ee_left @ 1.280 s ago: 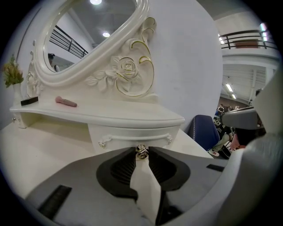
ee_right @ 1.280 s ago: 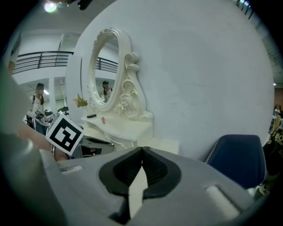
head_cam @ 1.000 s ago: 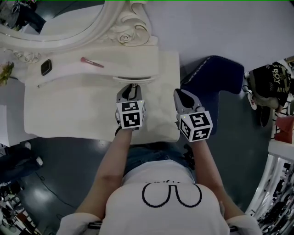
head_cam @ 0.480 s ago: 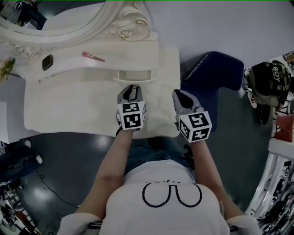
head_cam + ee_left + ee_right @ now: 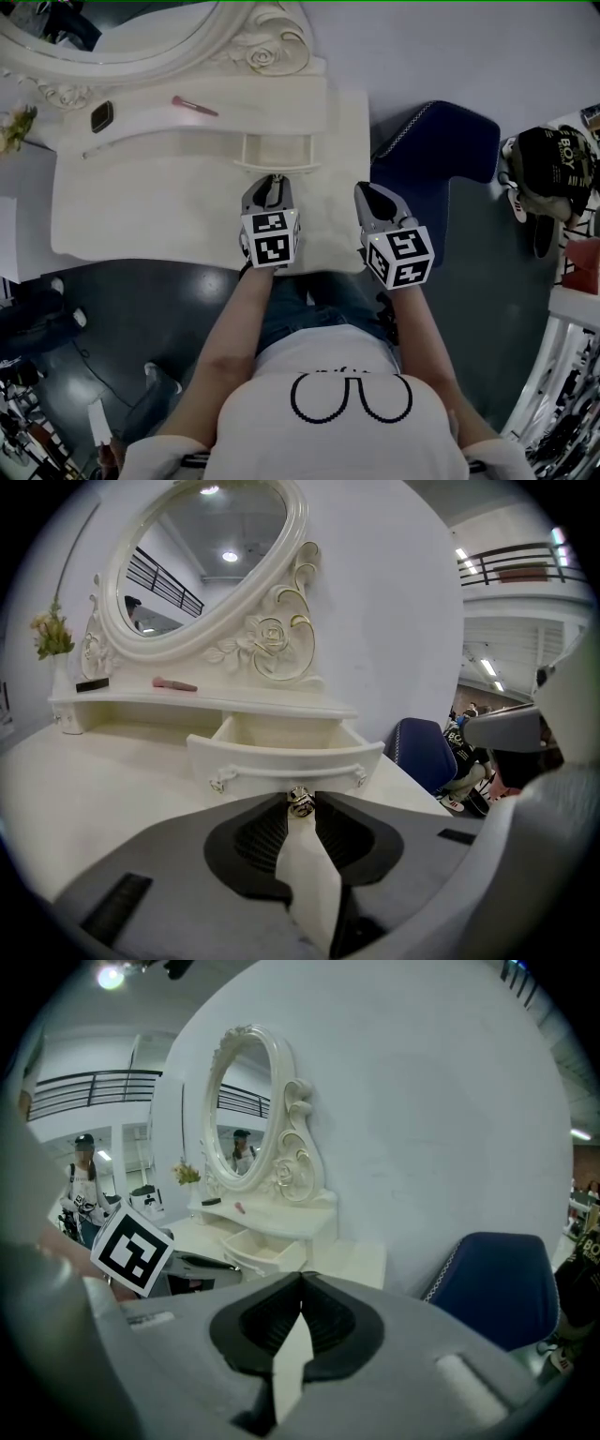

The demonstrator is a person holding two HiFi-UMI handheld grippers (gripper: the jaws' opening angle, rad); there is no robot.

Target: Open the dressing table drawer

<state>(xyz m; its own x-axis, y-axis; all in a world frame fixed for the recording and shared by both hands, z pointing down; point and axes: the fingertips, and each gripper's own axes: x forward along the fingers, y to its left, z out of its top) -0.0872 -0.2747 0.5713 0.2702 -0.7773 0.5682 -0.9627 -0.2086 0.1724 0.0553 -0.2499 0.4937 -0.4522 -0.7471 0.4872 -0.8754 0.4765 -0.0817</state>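
A small cream drawer [image 5: 274,151] stands pulled out from the white dressing table [image 5: 141,216], its empty inside showing [image 5: 281,731]. My left gripper [image 5: 272,180] is shut on the drawer's little metal knob [image 5: 300,802], at the middle of the curved front [image 5: 281,766]. My right gripper [image 5: 372,195] hovers over the table's right edge, its jaws together with nothing between them [image 5: 301,1280]. The open drawer [image 5: 264,1252] also shows in the right gripper view, left of centre.
An oval mirror in a carved frame [image 5: 187,42] rises behind the shelf. On the shelf lie a pink tube [image 5: 194,106] and a dark small case [image 5: 101,116]. A blue chair [image 5: 441,159] stands right of the table. A person in a black cap [image 5: 553,169] sits at far right.
The drawer has slid further out of the table toward me as the left gripper drew back holding the knob. The right gripper stayed beside it.
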